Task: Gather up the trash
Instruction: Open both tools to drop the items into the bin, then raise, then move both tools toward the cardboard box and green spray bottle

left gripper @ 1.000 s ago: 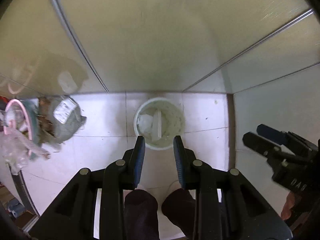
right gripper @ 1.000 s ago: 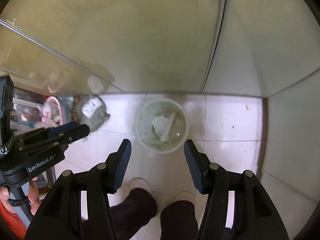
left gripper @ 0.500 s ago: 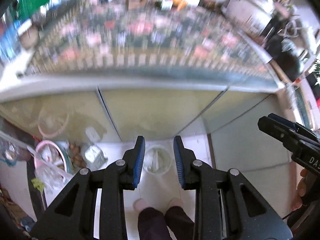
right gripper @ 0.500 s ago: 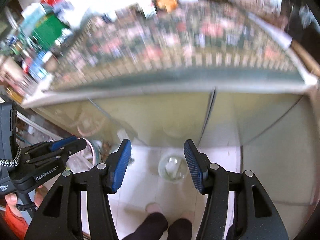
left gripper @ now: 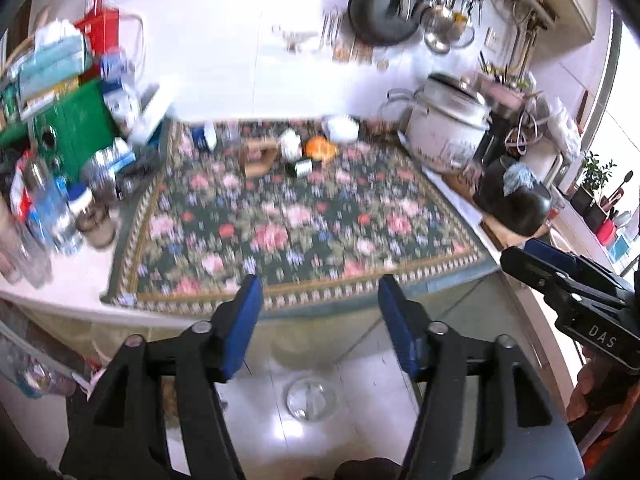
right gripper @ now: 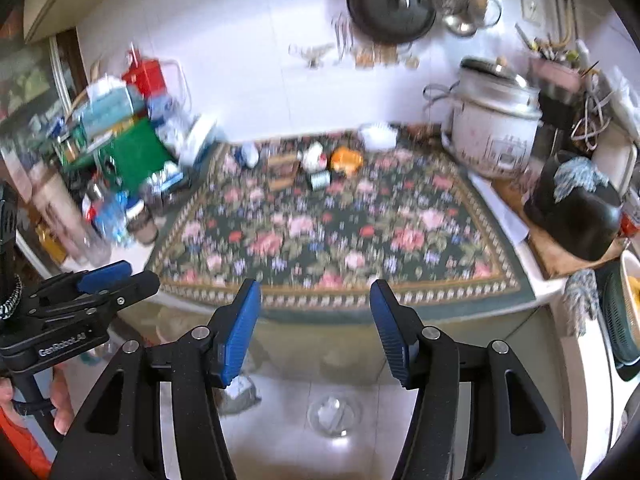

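A floral cloth (left gripper: 296,224) covers the counter; it also shows in the right wrist view (right gripper: 332,232). At its far edge lie an orange wrapper (left gripper: 320,148), a small can (left gripper: 299,168) on its side, a white crumpled piece (left gripper: 291,144), a small box (left gripper: 260,156) and a blue-white cup (left gripper: 205,136). The same wrapper (right gripper: 346,159) and can (right gripper: 320,180) show in the right wrist view. A white bin (left gripper: 312,398) stands on the floor below, also in the right wrist view (right gripper: 334,414). My left gripper (left gripper: 320,300) and right gripper (right gripper: 315,304) are open, empty, near the counter's front edge.
Bottles, jars and boxes (left gripper: 68,152) crowd the counter's left side. A rice cooker (left gripper: 448,136) and a black pot (right gripper: 576,216) stand on the right. A pan and utensils (left gripper: 384,12) hang on the wall. A bag of trash (right gripper: 240,394) lies on the floor.
Both grippers have risen from looking down at the floor bin to facing the counter top. The left gripper's jaws have opened wider. Both stay empty.
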Demonstrator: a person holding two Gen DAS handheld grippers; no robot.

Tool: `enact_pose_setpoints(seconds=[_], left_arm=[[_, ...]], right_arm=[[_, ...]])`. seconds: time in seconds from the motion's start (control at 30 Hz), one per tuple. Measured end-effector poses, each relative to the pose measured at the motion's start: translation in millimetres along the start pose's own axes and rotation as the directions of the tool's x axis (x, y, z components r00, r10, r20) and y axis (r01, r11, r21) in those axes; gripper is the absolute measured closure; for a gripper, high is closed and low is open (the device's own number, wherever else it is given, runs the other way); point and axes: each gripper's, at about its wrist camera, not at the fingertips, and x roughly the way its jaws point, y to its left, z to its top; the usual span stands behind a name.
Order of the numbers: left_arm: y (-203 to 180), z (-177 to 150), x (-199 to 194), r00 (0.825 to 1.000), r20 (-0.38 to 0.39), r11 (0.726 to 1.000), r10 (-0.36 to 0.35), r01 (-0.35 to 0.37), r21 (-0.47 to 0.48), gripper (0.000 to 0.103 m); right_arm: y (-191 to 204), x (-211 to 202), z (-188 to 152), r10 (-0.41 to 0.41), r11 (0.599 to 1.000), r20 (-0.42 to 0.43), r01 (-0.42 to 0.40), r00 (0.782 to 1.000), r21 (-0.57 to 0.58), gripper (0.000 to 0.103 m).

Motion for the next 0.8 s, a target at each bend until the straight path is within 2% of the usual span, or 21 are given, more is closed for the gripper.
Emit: enact_pose_setpoints(seconds=[0.17, 0.27, 0.5, 0.67, 0.8], left_arm=[[1.5, 29.8, -3.0, 0.998, 0.06, 1.0, 0.021, -0.021, 0.007, 0.032], [-0.3, 48.0, 4.3, 0.995, 0.087, 0.999, 0.041, -0.041, 0.002, 0.031], [2.3, 102.3, 43.4, 0.988, 0.118, 0.994, 0.101, -0.094, -0.06, 0.03], [10.8, 137.4, 79.8, 0.982, 0.111, 0.982, 0.151, -0.136, -0.134, 0.03], [22.5, 154.9, 110.8, 0.976, 0.095, 0.966, 0.197, -0.177, -0.189, 0.03]], right_arm=[[-4.1, -9.4, 29.2, -0.018, 1.0, 0.083, 0.017, 0.996, 0.017, 0.027], [-11.9, -6.2, 45.4, -0.019, 1.0, 0.121, 0.016, 0.993, 0.026, 0.022], [-39.2, 25.0, 92.8, 0.027, 1.0, 0.154, -0.028, 0.988, 0.004, 0.022], [-62.8, 61.5, 133.1, 0.091, 0.996, 0.125, -0.087, 0.988, -0.035, 0.022], [-78.2, 95.1, 152.8, 0.13, 0.99, 0.095, -0.124, 0.987, -0.065, 0.022]])
